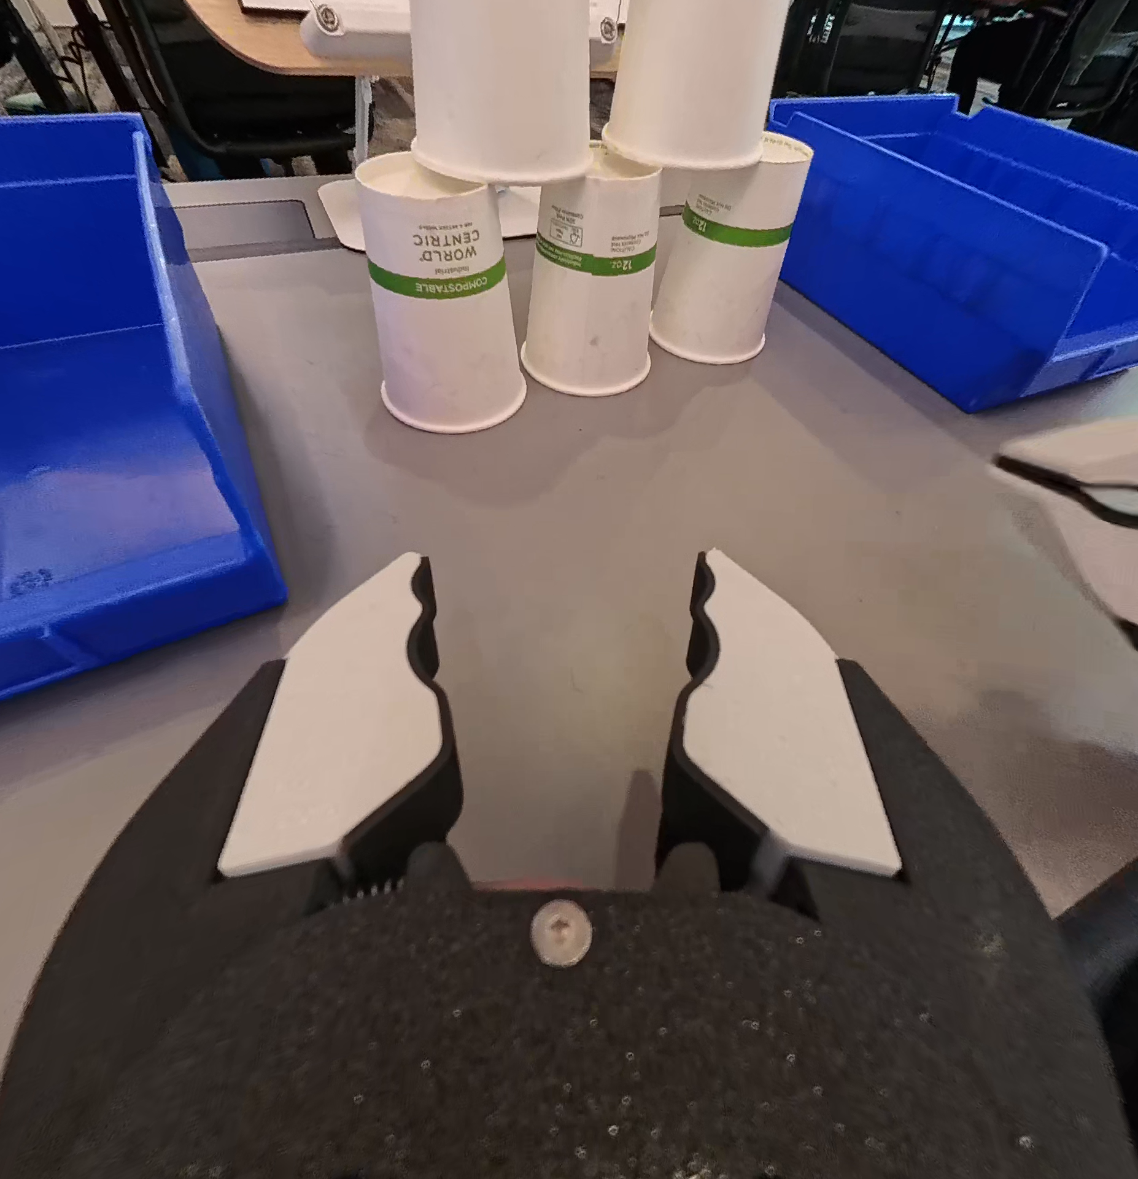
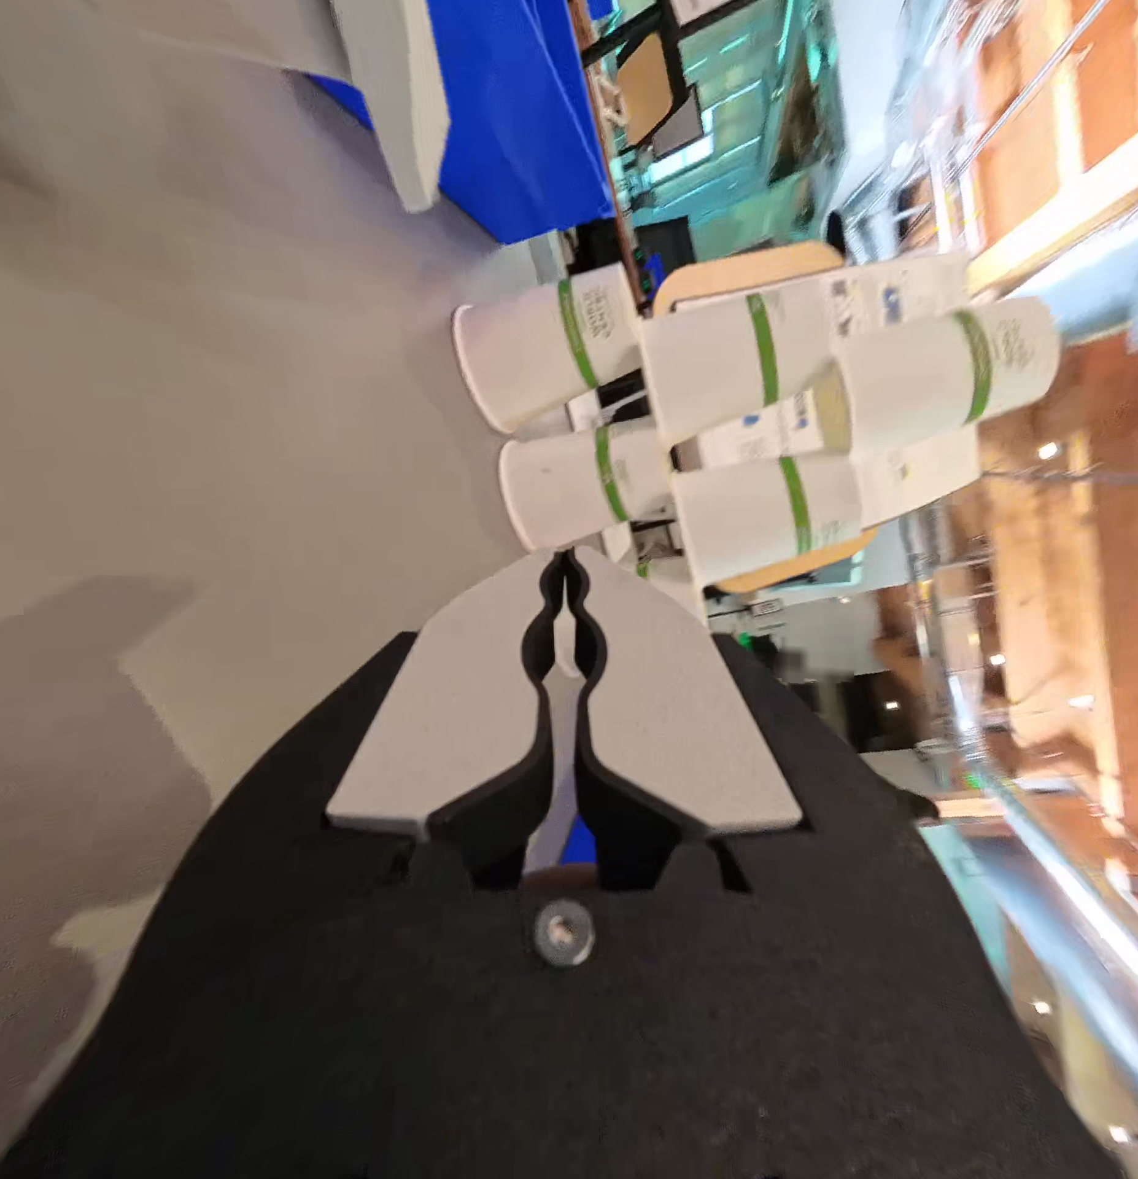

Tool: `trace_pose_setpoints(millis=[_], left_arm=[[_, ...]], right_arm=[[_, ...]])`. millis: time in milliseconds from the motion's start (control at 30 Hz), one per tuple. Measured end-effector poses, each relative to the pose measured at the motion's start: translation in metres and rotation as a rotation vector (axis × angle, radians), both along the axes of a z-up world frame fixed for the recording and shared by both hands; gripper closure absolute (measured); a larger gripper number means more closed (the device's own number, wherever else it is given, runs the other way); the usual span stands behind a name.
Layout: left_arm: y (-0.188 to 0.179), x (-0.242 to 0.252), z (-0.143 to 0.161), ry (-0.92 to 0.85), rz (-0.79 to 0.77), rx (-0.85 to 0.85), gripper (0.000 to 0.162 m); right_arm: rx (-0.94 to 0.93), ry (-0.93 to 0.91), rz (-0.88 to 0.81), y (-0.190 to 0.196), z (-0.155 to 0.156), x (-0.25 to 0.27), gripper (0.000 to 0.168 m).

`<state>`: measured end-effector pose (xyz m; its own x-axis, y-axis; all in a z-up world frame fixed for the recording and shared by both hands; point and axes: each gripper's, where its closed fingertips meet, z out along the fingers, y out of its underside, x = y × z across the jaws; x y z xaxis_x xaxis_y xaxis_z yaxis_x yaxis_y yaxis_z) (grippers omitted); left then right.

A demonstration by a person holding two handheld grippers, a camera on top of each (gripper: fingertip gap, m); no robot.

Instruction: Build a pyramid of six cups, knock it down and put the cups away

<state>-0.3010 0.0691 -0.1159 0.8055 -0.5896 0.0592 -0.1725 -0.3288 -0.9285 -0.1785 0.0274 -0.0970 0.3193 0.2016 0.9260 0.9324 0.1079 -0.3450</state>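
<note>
The white paper cups [image 1: 451, 306] standing upside down on the grey surface [image 1: 554, 510] carry printed wording above and inside a green band [image 1: 436, 281], inverted with the cups. Two neighbouring cups [image 1: 589, 287] bear small print and a size marking. In the right wrist view all print is blurred.

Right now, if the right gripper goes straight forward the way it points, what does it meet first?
Probably the nearest bottom-row cup of the pyramid: the shut right gripper has its fingertips just at that cup's rim. Depth is unclear, since the view is blurred.
</note>
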Motion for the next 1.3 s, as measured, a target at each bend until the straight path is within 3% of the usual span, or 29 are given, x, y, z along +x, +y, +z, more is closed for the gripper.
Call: trace_pose_setpoints(millis=[100, 233, 300, 400, 467, 567, 700, 800, 1000, 1067, 1300], left_arm=[[0.005, -0.001, -0.002, 0.009, -0.006, -0.005, 0.086], [0.011, 0.0, -0.01, 0.026, -0.009, -0.031, 0.086], [0.012, -0.001, -0.014, 0.051, -0.011, -0.031, 0.086], [0.006, -0.002, -0.017, 0.058, -0.026, -0.05, 0.085], [0.0, -0.005, -0.017, 0.047, -0.026, -0.056, 0.085], [-0.006, -0.007, -0.013, 0.045, -0.023, -0.05, 0.085], [-0.012, -0.006, -0.008, 0.062, -0.013, -0.021, 0.085], [-0.021, -0.005, -0.01, 0.077, -0.01, -0.015, 0.082], [-0.045, -0.009, -0.003, 0.048, -0.047, 0.029, 0.076], [-0.05, -0.008, 0.003, 0.027, -0.067, 0.05, 0.075], [-0.05, -0.003, -0.002, 0.044, -0.091, 0.05, 0.073]], right_arm=[[-0.024, -0.027, -0.05, 0.082, -0.002, -0.001, 0.168], [-0.015, -0.183, -0.253, 0.244, -0.012, 0.019, 0.168], [0.036, -0.247, -0.372, 0.266, 0.004, 0.032, 0.168], [0.014, -0.036, -0.197, 0.191, 0.028, 0.01, 0.168], [0.052, -0.008, -0.178, 0.13, 0.038, 0.016, 0.168], [0.002, 0.132, -0.103, 0.048, 0.03, 0.022, 0.168], [-0.046, 0.344, -0.102, -0.01, 0.017, 0.052, 0.168], [-0.178, 0.565, -0.116, -0.024, 0.002, 0.076, 0.168], [-0.417, 0.965, -0.056, -0.023, -0.007, 0.098, 0.105], [-0.439, 1.041, -0.021, -0.022, -0.006, 0.099, 0.094], [-0.41, 1.095, -0.033, -0.017, -0.006, 0.111, 0.089]])
